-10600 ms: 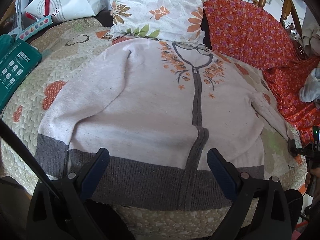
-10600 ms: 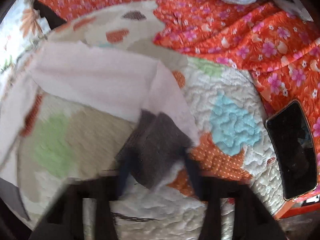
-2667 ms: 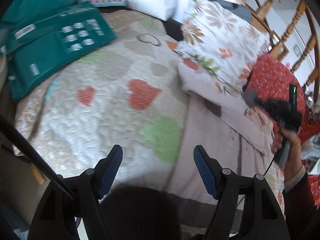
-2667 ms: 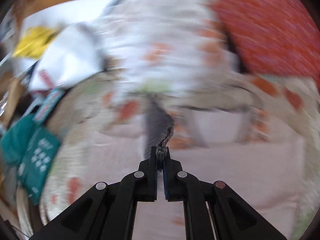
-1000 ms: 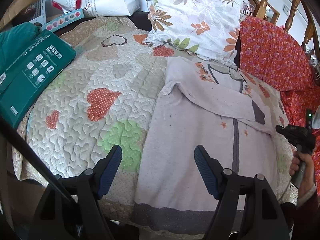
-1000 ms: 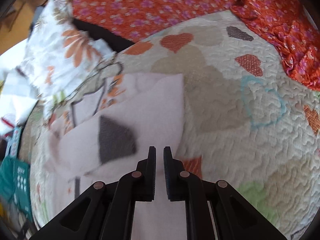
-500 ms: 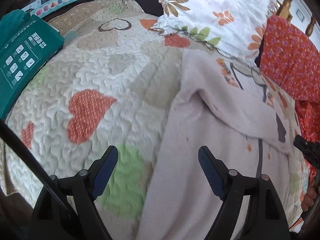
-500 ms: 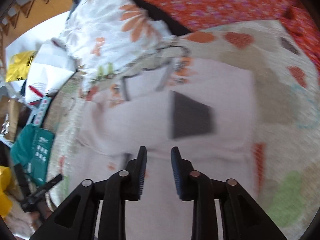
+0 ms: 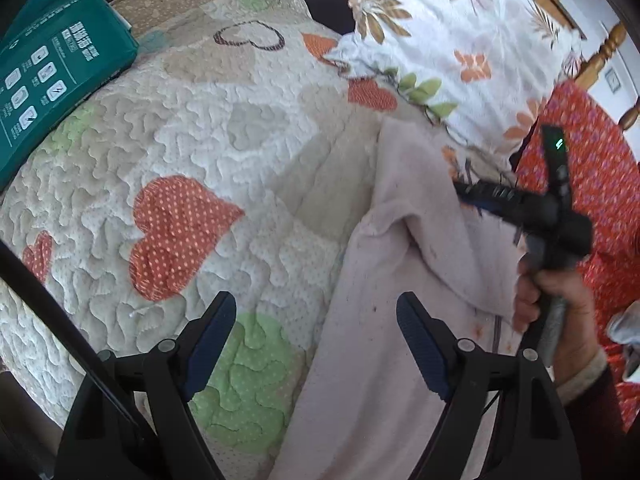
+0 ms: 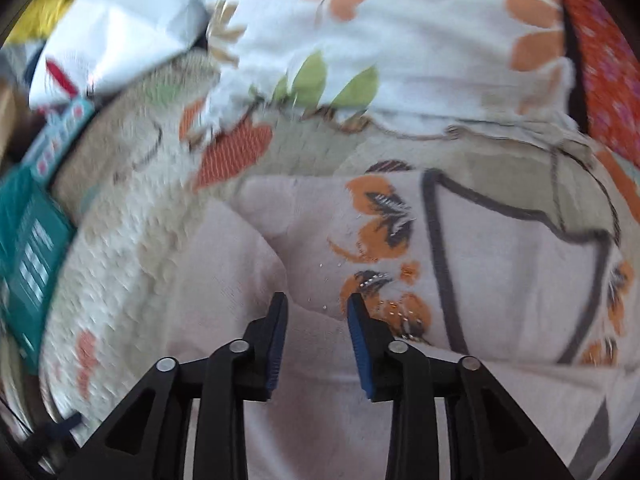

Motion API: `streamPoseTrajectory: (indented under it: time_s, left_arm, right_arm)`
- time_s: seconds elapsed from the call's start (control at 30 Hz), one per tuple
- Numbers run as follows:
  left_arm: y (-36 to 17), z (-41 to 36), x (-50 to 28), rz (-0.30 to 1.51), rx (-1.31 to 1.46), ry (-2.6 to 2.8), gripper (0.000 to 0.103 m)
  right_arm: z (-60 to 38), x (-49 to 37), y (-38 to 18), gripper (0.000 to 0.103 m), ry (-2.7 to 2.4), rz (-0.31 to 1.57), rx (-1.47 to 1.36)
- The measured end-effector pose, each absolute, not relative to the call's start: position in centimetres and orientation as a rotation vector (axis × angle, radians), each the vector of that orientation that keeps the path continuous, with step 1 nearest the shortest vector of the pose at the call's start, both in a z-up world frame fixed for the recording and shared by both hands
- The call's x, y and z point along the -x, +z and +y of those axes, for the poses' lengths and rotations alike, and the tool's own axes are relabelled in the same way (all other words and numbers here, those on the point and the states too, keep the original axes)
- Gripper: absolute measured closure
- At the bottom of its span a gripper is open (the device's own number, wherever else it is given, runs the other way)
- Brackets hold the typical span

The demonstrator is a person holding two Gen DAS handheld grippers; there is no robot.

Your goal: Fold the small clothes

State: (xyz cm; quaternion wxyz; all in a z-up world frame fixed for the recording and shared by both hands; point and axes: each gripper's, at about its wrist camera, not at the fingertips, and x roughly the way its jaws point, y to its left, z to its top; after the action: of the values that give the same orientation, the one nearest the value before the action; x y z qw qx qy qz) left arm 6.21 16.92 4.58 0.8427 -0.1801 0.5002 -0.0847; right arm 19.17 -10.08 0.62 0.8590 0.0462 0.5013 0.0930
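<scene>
My left gripper (image 9: 312,332) hangs wide open over the heart-patterned quilt (image 9: 192,152), nothing between the pads, its right pad over the pink cardigan's (image 9: 404,320) long folded edge. That cardigan lies on the quilt just below the floral pillow (image 9: 460,40): pale pink knit, one sleeve (image 9: 448,248) folded across the body, a thin grey placket line only just showing lower down. Moving right, my right hand (image 9: 560,312) grips the handle of the right gripper (image 9: 464,190), which points in over the cardigan's chest; from this side I can't see its pads. In the right wrist view the right gripper (image 10: 318,316) has its jaws opening, partly apart, with bare pink knit beneath and nothing pinched. Beside it are orange embroidered flowers (image 10: 380,220) and the grey-trimmed neckline (image 10: 516,210). The left half of this view is smeared with blur; the green box (image 10: 28,248) is barely readable. The cardigan's hem and far side are cut off in both views
</scene>
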Motion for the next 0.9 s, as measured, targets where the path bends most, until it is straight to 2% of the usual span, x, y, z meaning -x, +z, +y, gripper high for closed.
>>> streamPoseTrajectory:
  time_s: [0.17, 0.23, 0.43, 0.6, 0.67, 0.7, 0.73, 0.8, 0.83, 0.9]
  left_arm:
    - [4.9, 16.8, -5.9, 1.066, 0.364, -0.180, 0.022]
    - [5.1, 16.5, -5.8, 1.065, 0.345, -0.183, 0.022]
    - [5.2, 16.3, -5.8, 1.044, 0.302, -0.144, 0.022]
    - [4.8, 16.7, -6.0, 1.032, 0.266, -0.097, 0.022]
    - [4.4, 16.8, -6.0, 1.049, 0.274, -0.110, 0.022]
    - [4.1, 16.8, -6.0, 1.062, 0.281, -0.123, 0.022]
    - [3.8, 16.8, -6.0, 1.075, 0.288, -0.138, 0.022]
    - [3.3, 16.9, -5.8, 1.095, 0.302, -0.167, 0.022]
    - [3.1, 16.9, -5.7, 1.103, 0.312, -0.185, 0.022]
    - [2.4, 17.0, -5.3, 1.126, 0.338, -0.233, 0.022]
  right_arm:
    - [-9.6, -18.9, -0.4, 0.068, 0.279, 1.083, -0.084]
    - [-8.9, -18.9, -0.8, 0.099, 0.271, 1.091, -0.039]
    - [-7.9, -21.1, -0.4, 0.102, 0.013, 1.028, 0.063]
    - [-9.8, -17.4, 3.4, 0.102, 0.080, 1.009, -0.036]
    - [-11.9, -13.8, 4.8, 0.098, 0.110, 1.016, -0.091]
    - [-13.5, -11.4, 5.4, 0.091, 0.112, 1.024, -0.127]
    - [-15.1, -9.2, 5.8, 0.077, 0.105, 1.026, -0.161]
    - [-18.1, -5.1, 5.9, 0.059, 0.078, 1.012, -0.224]
    - [-20.4, -2.2, 5.9, 0.054, 0.044, 1.002, -0.265]
    - [-23.8, 1.8, 5.4, 0.053, -0.024, 0.989, -0.308]
